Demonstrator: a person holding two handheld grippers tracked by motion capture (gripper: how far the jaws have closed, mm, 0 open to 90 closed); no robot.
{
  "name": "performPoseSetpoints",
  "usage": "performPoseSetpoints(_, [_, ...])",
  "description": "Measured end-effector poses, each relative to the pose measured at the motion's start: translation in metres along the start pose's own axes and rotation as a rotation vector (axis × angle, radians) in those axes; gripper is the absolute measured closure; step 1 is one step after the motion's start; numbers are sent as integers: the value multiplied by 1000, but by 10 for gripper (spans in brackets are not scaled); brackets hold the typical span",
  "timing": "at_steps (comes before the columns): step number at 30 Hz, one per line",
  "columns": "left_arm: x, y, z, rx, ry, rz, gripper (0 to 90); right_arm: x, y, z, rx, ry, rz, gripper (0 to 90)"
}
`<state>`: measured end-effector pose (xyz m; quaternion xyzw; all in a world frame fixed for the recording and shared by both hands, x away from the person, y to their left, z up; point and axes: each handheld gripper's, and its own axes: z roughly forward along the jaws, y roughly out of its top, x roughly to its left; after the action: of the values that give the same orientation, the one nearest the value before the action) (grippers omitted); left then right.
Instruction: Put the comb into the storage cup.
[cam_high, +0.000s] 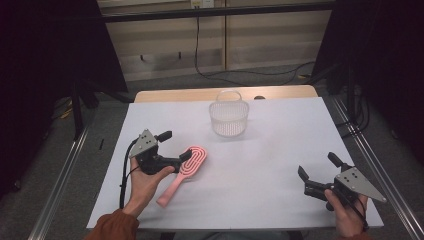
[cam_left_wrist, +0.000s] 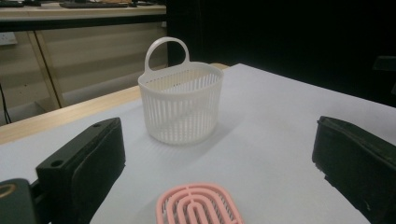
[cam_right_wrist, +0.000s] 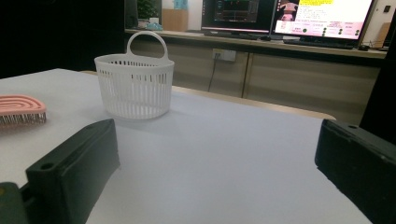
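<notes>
- A person is sitting at the near edge of a table covered by a white sheet (cam_high: 260, 165), holding a gripper in each hand.
- The left gripper (cam_high: 174, 145) is hovering over the left part of the sheet, its jaws spread wide apart with nothing between them; one jaw is sitting right at the head of the brush, though I cannot tell whether it is touching.
- In the left gripper view, the two black jaws are standing far apart at the bottom corners, with the brush head showing low between them.
- A pink hairbrush (cam_high: 184, 172) is lying flat on the sheet just beside the left hand (cam_high: 145, 187), its oval slotted head pointing toward the far right and its handle running back toward the person.
- A white slatted basket (cam_high: 228, 118) with a loop handle is standing upright near the far edge of the sheet, roughly in the middle, well apart from the brush.
- The right gripper (cam_high: 317, 172) is being held near the near right corner, jaws gaping open and empty, well apart from both brush and basket.
- Through the right gripper view, the basket is sitting ahead on the left, and lit monitors (cam_right_wrist: 289, 16) are glowing on a counter behind it.
</notes>
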<state>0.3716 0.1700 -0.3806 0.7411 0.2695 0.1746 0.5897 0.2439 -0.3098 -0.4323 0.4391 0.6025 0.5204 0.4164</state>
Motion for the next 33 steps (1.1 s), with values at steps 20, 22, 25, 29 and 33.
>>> performPoseSetpoints(20, [11, 8, 24, 203, -39, -65, 60, 0, -1, 1, 11, 8, -7, 0])
performPoseSetpoints(22, [13, 7, 26, 247, -57, -76, 56, 0, -1, 1, 13, 7, -6, 0])
performPoseSetpoints(25, [15, 7, 29, 290, -67, -76, 61, 1, -1, 1, 12, 9, -7, 0])
performPoseSetpoints(29, [17, 8, 33, 325, -48, -74, 59, 0, -1, 1, 19, 3, -4, 0])
performPoseSetpoints(33, [20, 13, 36, 358, -29, -77, 37, 0, -1, 1, 19, 8, -3, 0])
